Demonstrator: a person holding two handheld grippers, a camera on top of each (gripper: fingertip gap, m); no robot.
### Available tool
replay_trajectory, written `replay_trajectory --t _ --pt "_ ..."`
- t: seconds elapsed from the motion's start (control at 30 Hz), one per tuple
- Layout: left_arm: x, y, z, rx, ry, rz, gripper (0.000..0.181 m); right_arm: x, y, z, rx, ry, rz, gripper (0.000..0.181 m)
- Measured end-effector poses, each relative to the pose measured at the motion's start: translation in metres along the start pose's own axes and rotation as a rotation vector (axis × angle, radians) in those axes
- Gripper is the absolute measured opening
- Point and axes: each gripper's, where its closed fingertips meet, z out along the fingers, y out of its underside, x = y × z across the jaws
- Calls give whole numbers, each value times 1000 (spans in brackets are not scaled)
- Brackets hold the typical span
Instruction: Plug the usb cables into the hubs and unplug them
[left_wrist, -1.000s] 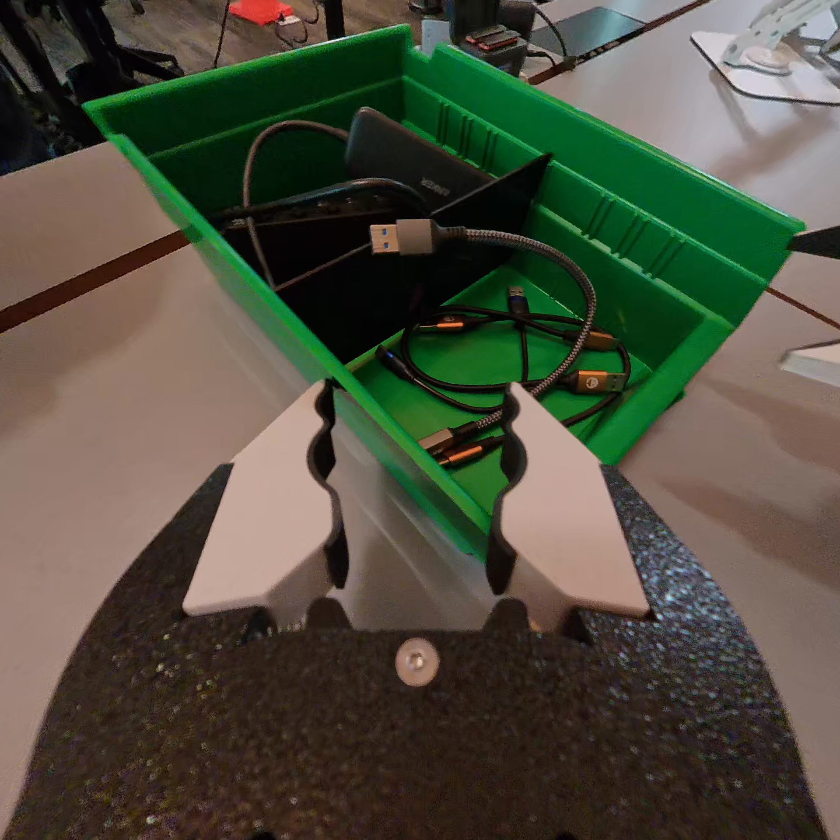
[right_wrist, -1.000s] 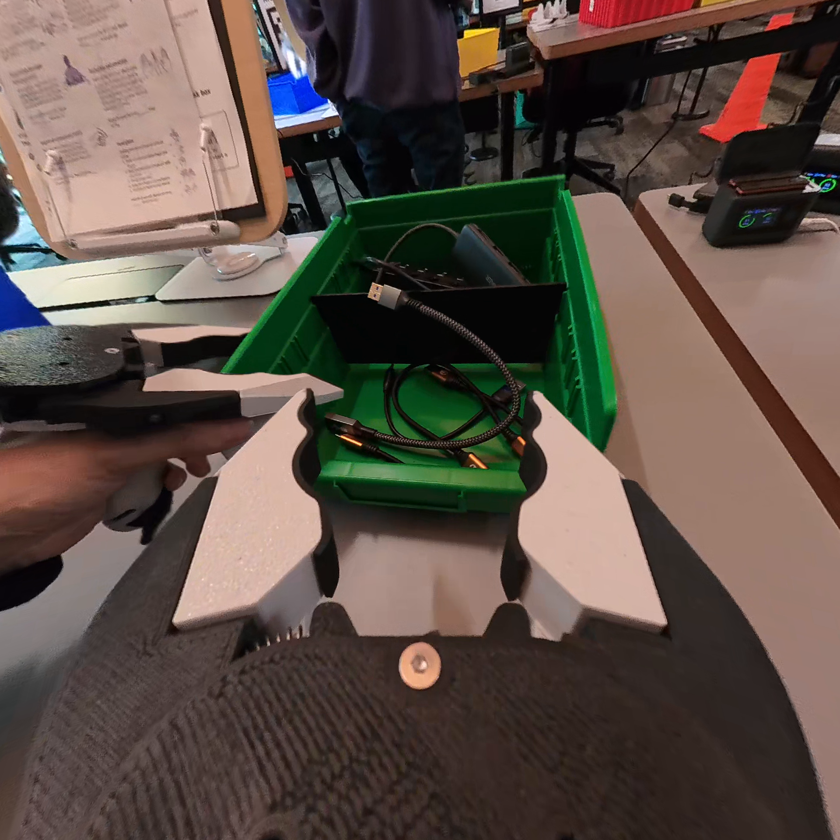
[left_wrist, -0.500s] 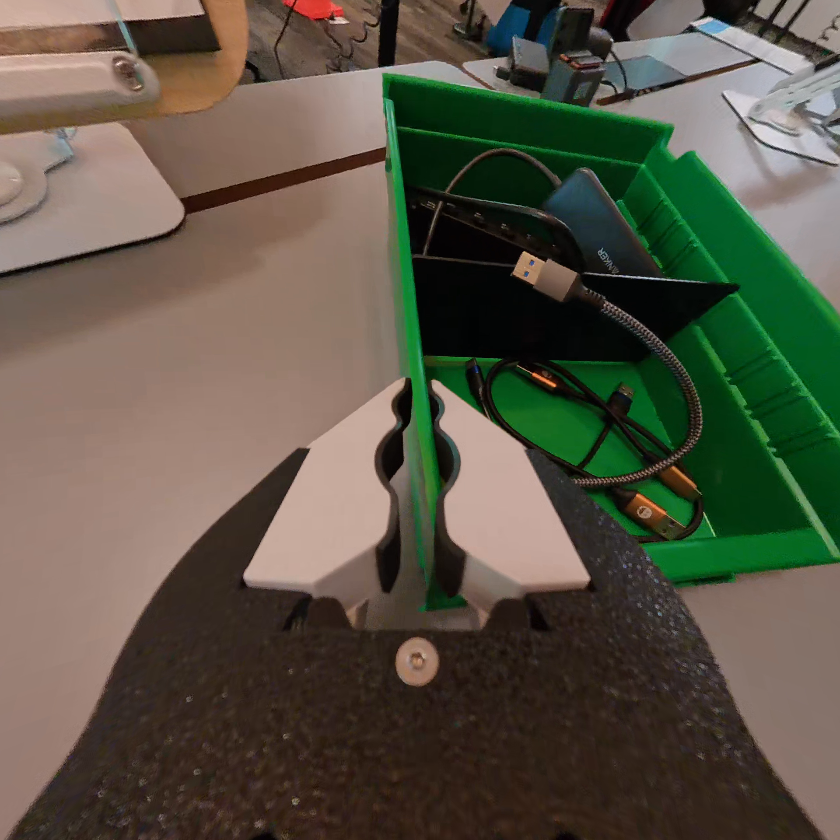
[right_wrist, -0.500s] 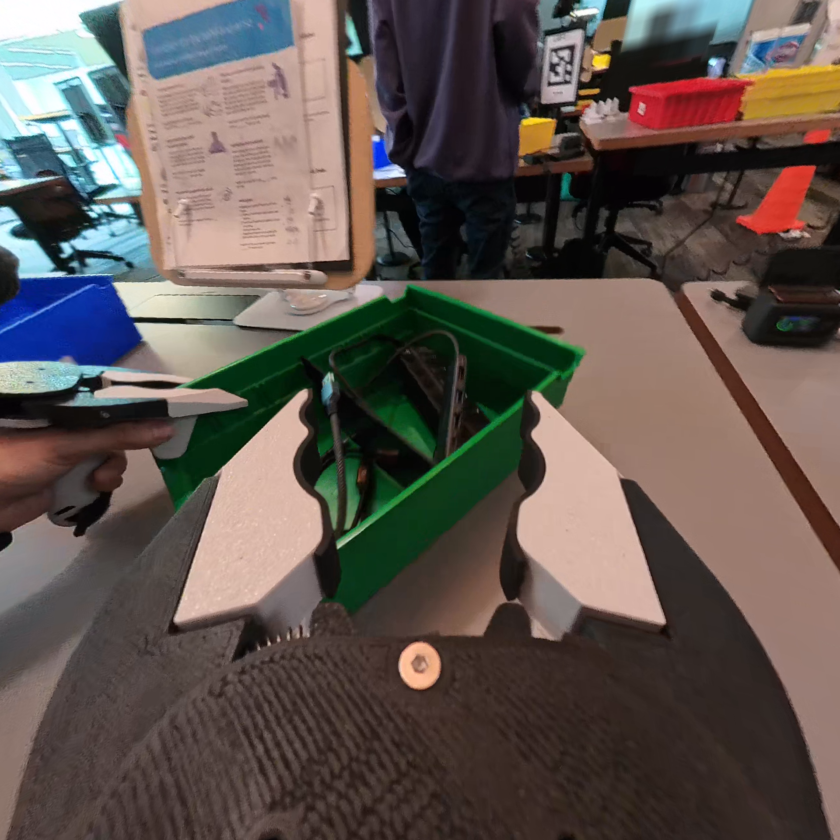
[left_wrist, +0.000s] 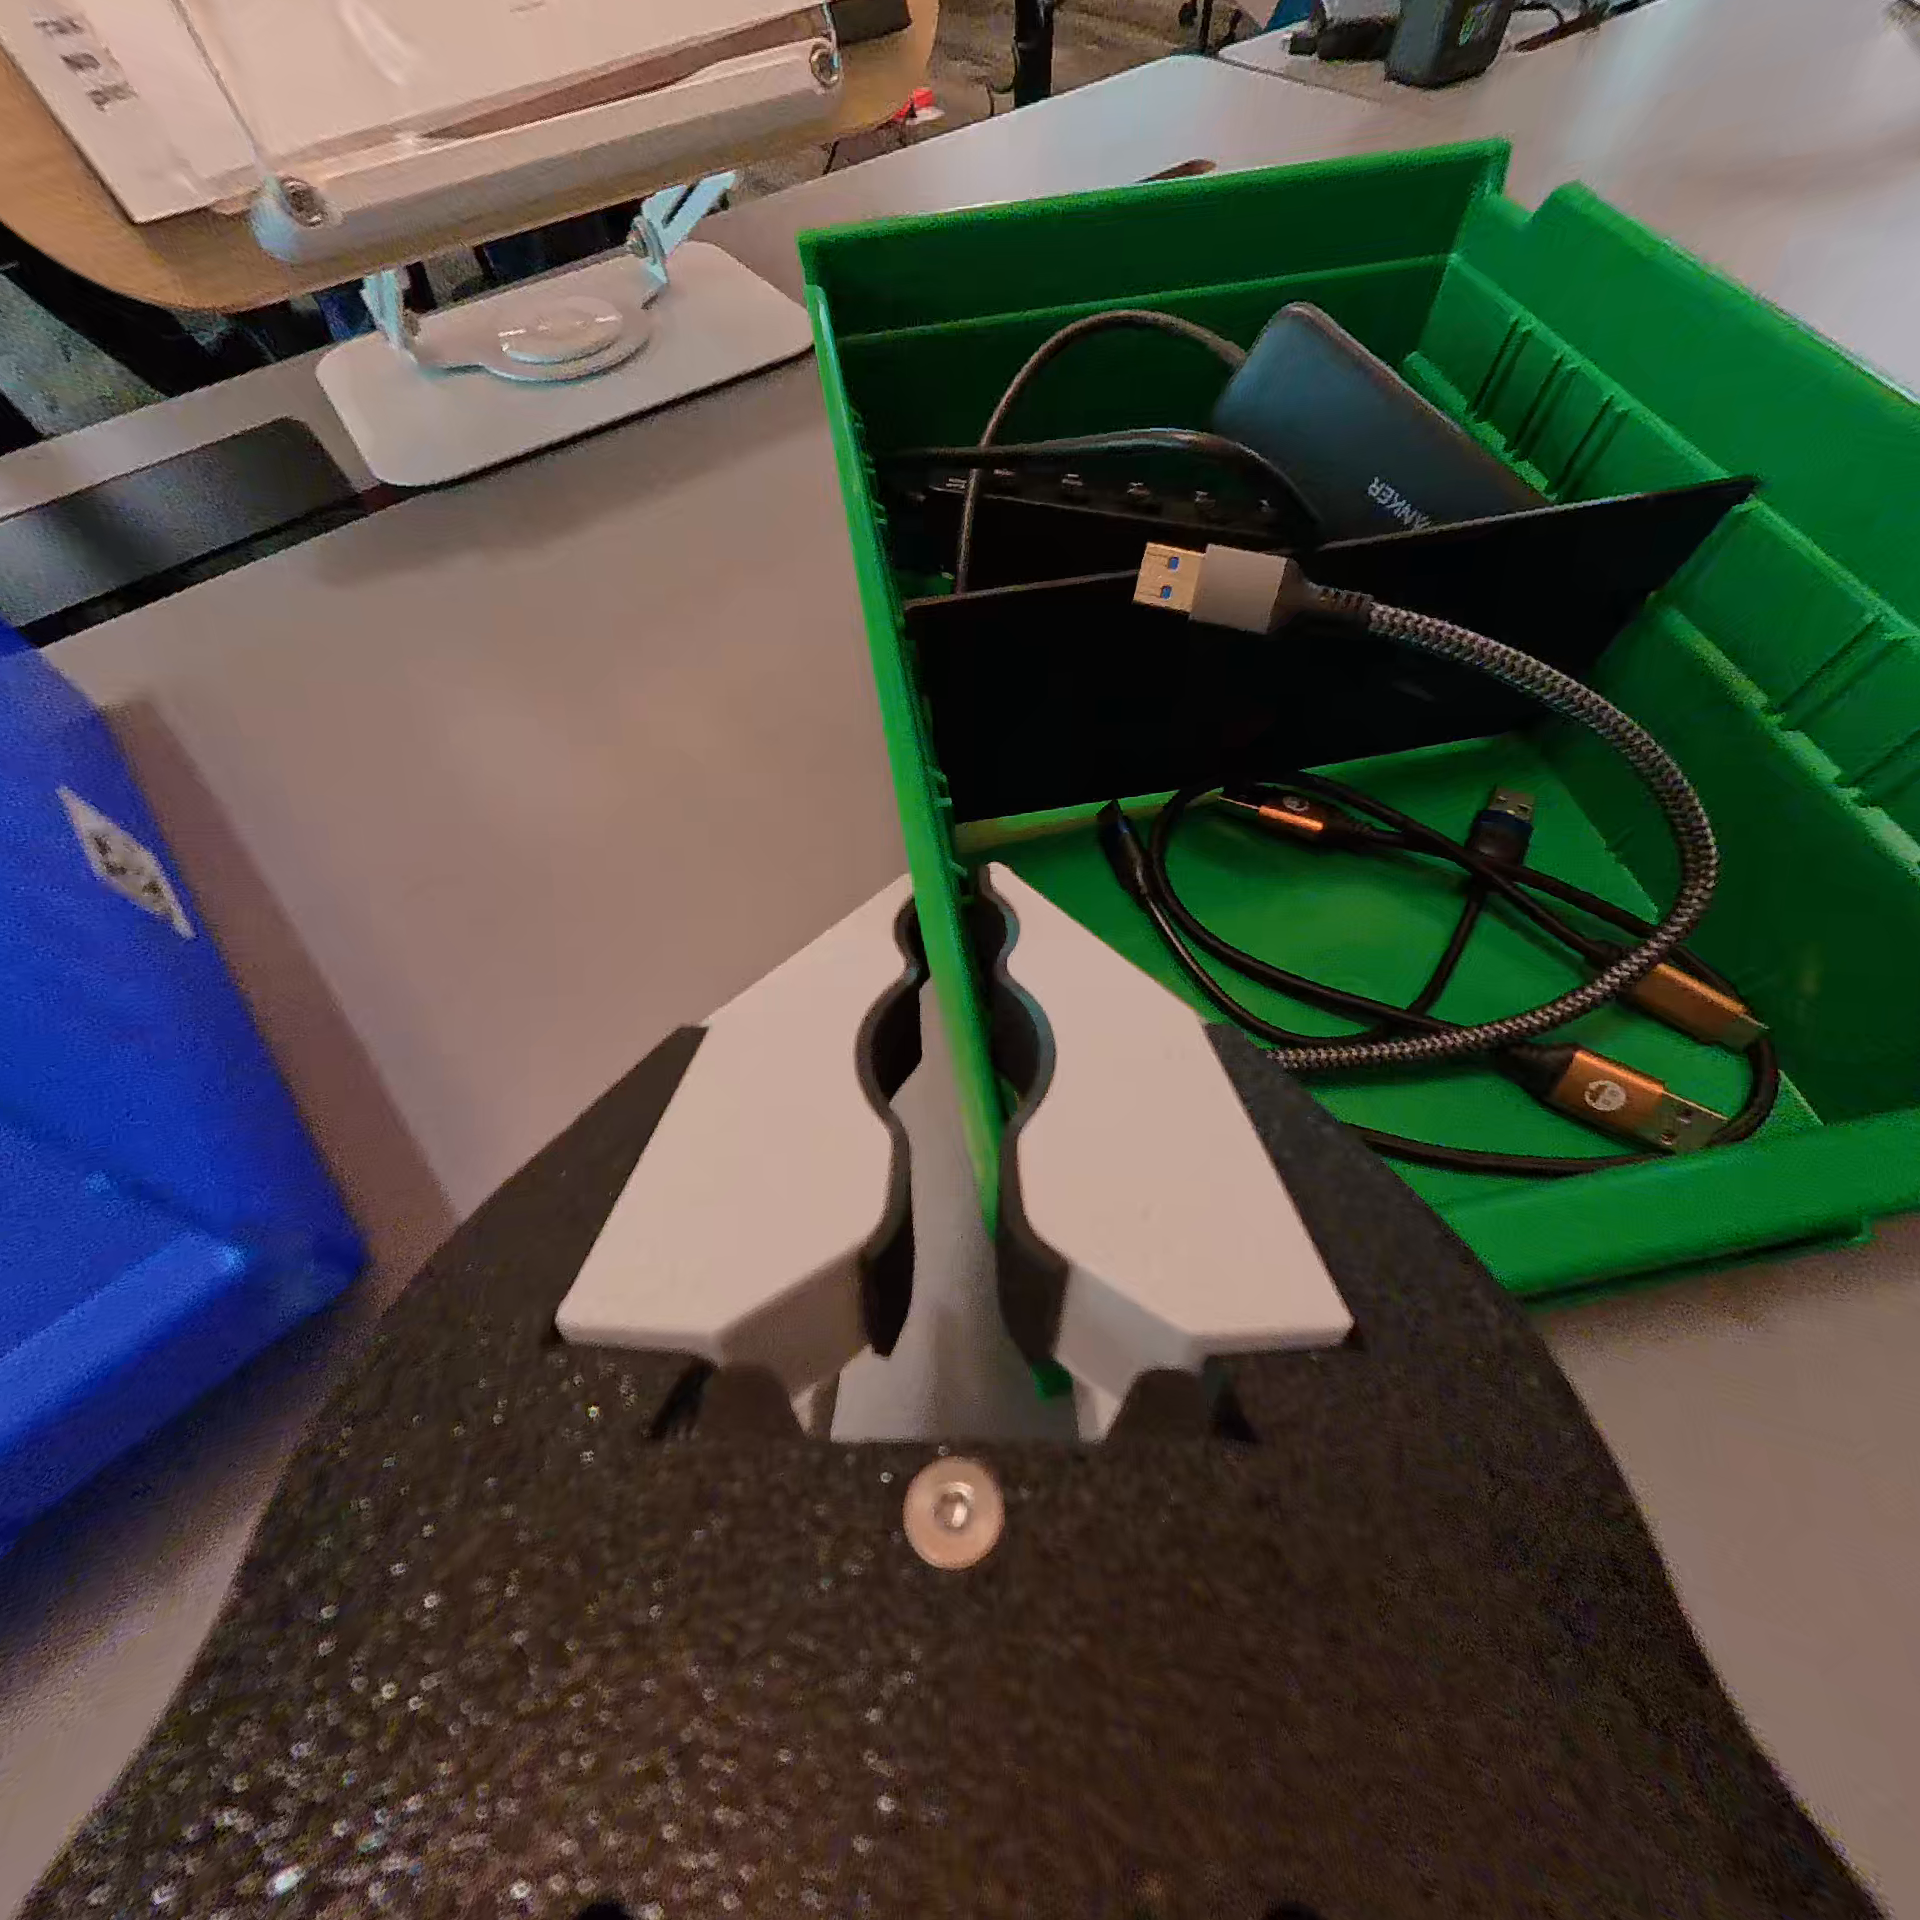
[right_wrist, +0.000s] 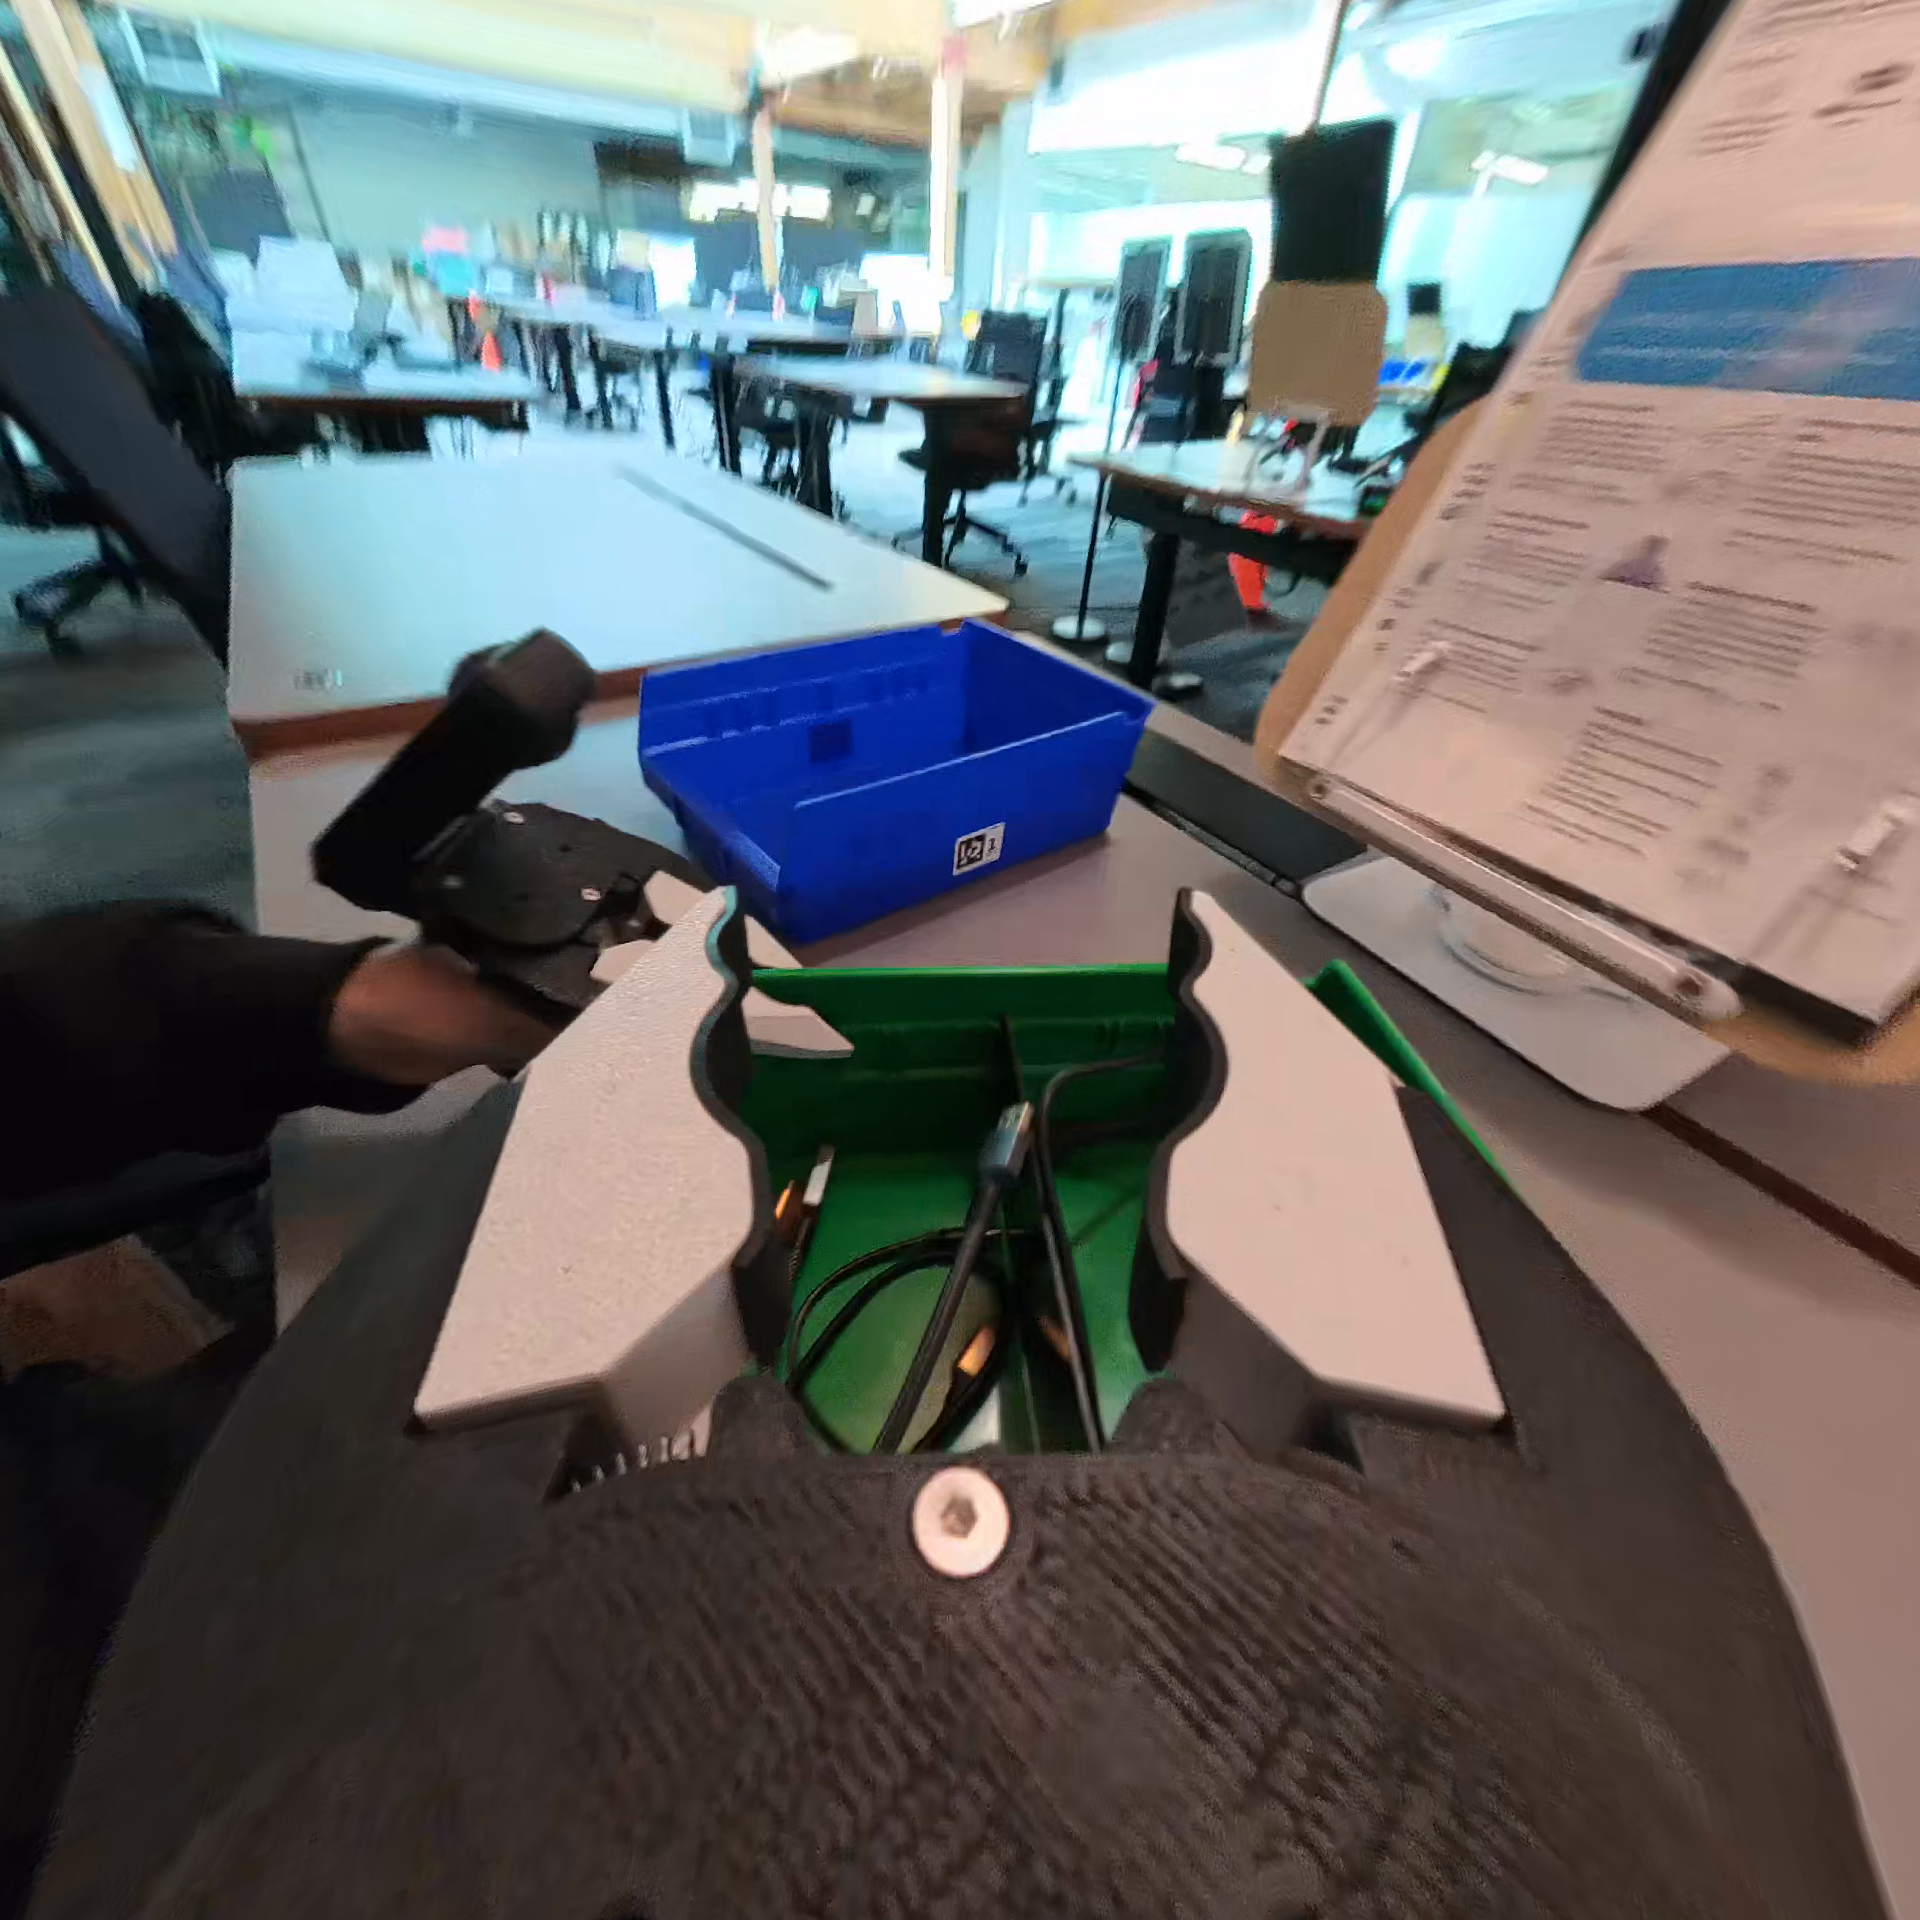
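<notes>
Right wrist view: grey table (right_wrist: 520, 561); blurred open-plan office

Braided grey cable (left_wrist: 1621, 748): arches up from the front compartment of the green bin (left_wrist: 1143, 223), its silver plug (left_wrist: 1205, 584) raised and unplugged above the black divider (left_wrist: 1351, 665). Thin black cables (left_wrist: 1351, 935) with orange-collared plugs lie coiled on the floor of the front compartment, all ends free. Behind the divider, a long black hub (left_wrist: 1091, 488) with a row of ports, and a dark grey hub (left_wrist: 1351, 426) leaning against the bin's side wall.
</notes>
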Motion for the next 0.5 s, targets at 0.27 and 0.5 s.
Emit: replay_trajectory --t 0.27,0.5 --pt "-11 -1 -9 79 4 -65 2 -7 -21 201 -219 -37 221 99" --pt "-17 -7 -10 167 -47 -5 1 6 96 329 -579 102 567 104"
